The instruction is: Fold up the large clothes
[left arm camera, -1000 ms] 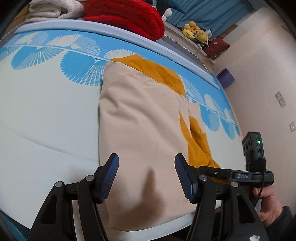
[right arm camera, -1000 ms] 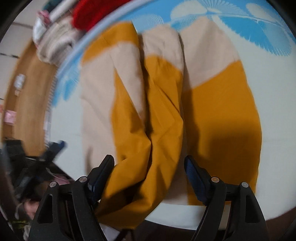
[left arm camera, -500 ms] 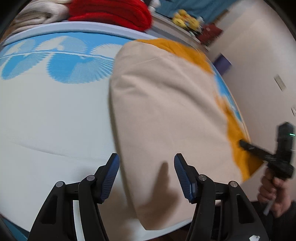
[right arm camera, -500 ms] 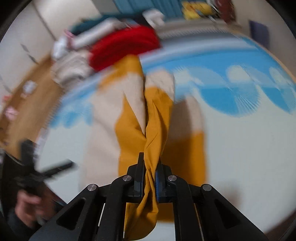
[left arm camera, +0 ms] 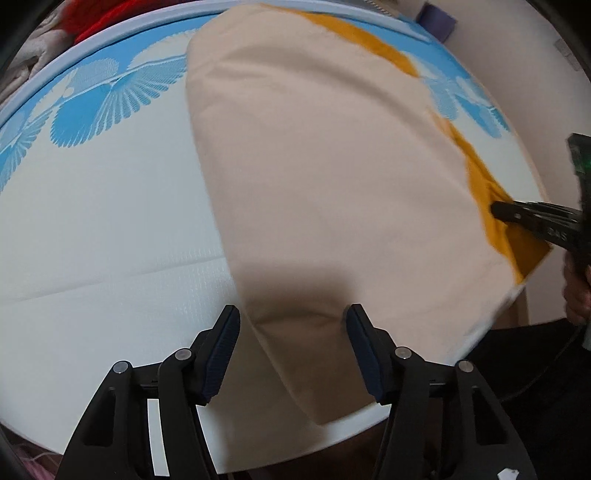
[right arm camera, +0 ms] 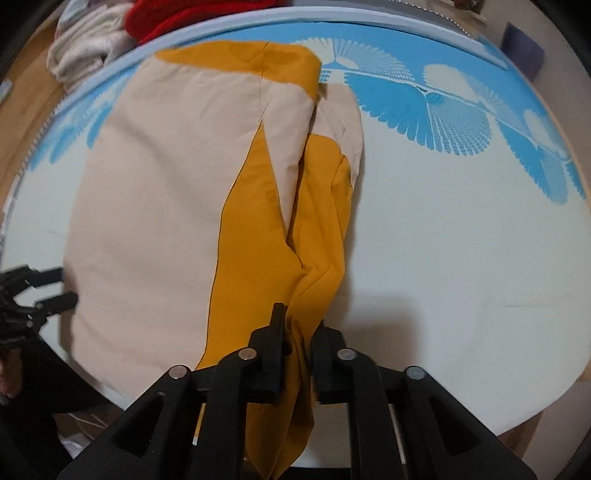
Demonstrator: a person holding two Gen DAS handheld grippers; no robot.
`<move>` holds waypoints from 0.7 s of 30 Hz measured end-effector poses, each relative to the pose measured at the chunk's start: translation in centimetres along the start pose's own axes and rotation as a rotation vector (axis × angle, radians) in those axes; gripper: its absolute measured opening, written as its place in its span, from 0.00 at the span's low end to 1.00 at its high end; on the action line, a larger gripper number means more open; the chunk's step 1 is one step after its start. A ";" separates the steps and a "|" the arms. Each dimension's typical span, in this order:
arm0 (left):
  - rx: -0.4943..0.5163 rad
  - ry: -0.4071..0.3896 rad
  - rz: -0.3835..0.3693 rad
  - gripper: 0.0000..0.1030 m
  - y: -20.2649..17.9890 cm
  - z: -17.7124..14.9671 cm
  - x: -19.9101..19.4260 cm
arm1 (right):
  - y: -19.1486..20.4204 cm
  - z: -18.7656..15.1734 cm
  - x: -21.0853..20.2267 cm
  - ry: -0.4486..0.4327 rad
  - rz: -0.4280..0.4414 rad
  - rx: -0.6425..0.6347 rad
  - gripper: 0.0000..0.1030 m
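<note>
- The right gripper (right arm camera: 297, 332) has its black fingers (right arm camera: 275, 325) nearly together on a bunched fold of mustard-yellow cloth, which runs up between them and hangs down past them; its jaws have just eased a little wider after snapping shut, with the cloth between them.
- The left gripper (left arm camera: 293, 332) has its blue-padded fingers (left arm camera: 225, 339) standing about half apart, straddling the near corner of the beige panel without pressing it; nothing is gripped.
- The large beige-and-mustard garment (right arm camera: 155, 192) lies partly folded on the white bedsheet with blue fan-shaped print (right arm camera: 461, 221), its beige panel spread flat to the left in the right wrist view and its mustard part gathered along the right-hand side.
- In the left wrist view the beige panel (left arm camera: 332, 166) fills the middle, and the right gripper (left arm camera: 496, 211) bites the mustard edge at the far right.
- A red knitted bundle (right arm camera: 192, 14) and a cream folded textile (right arm camera: 85, 48) sit beyond the far edge of the sheet.
- The person's hand (left arm camera: 576, 295) shows at the right edge, blurred.
</note>
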State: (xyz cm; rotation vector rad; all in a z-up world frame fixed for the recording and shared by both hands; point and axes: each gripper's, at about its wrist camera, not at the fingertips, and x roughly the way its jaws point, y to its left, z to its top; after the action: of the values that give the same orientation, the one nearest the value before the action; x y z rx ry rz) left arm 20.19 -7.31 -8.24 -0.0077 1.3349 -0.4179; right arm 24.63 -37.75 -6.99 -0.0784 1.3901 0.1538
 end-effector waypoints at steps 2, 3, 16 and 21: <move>0.026 -0.011 -0.020 0.53 -0.2 -0.3 -0.8 | -0.8 -0.4 -0.5 -0.005 0.040 0.032 0.28; 0.051 -0.001 -0.021 0.53 -0.3 -0.7 -0.8 | -1.2 -0.6 -0.6 0.000 0.063 0.046 0.41; 0.096 -0.011 0.057 0.55 -0.7 -0.2 -0.8 | -1.5 -2.6 2.3 0.157 0.108 -0.044 0.11; -0.012 -0.104 0.119 0.46 1.1 1.6 -1.5 | 0.0 -2.6 3.2 0.184 0.018 -0.091 0.11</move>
State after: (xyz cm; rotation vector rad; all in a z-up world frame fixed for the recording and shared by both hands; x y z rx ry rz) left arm 21.74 -6.21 -6.68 0.0395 1.2284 -0.3046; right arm 22.67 -37.95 -10.63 -0.1590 1.5671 0.2299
